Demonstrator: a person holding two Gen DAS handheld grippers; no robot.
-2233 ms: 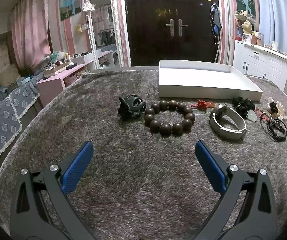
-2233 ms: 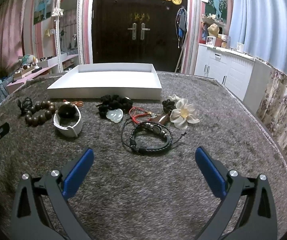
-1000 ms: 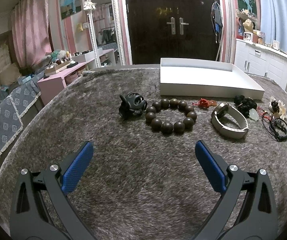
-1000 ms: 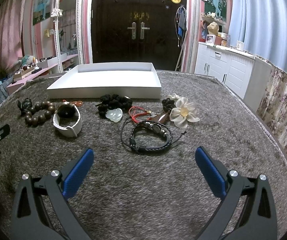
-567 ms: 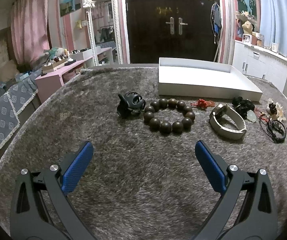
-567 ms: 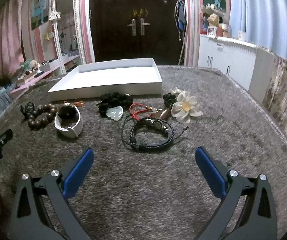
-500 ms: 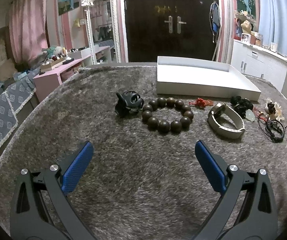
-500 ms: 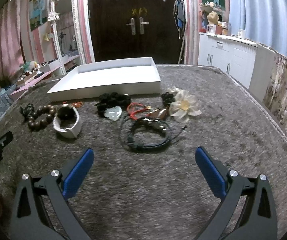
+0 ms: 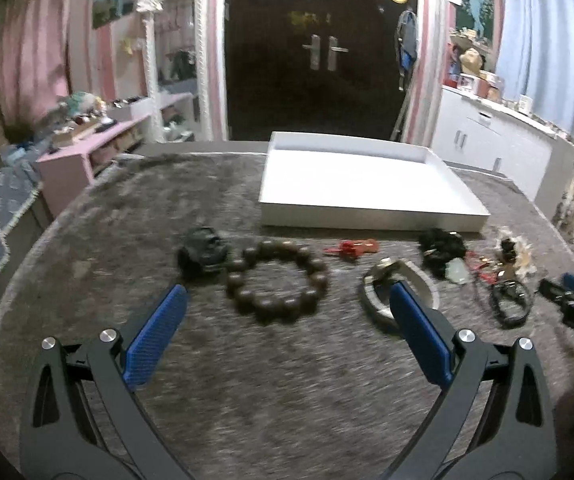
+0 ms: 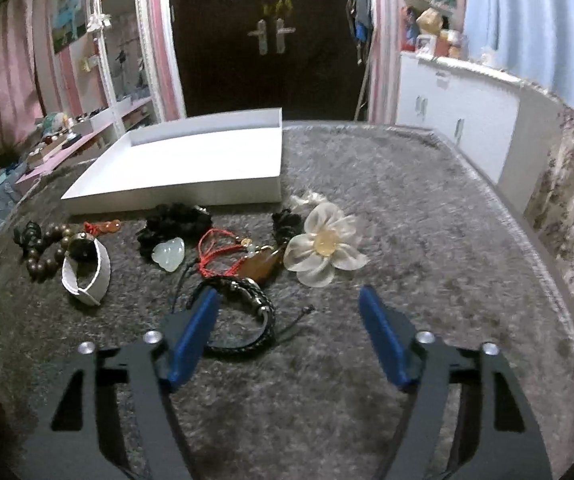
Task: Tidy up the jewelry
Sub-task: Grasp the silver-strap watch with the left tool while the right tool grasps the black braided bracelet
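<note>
Both grippers empty, fingers wide for a first pick: left gripper (image 9: 283, 320) frames bead bracelet (image 9: 277, 282) mid-frame, right gripper (image 10: 289, 320) nears braided bracelet (image 10: 239, 314) lower centre (white tray (image 10: 191, 160) upper left, likely destination).

My right claw's left finger (image 10: 195, 332) covers part of the black braided bracelet (image 10: 247, 312). My left claw's right finger (image 9: 419, 332) hides one side of the white watch band (image 9: 423, 284). Motion blur smears the black hair claw (image 9: 203, 250) and the gray rug (image 9: 287, 392).
</note>
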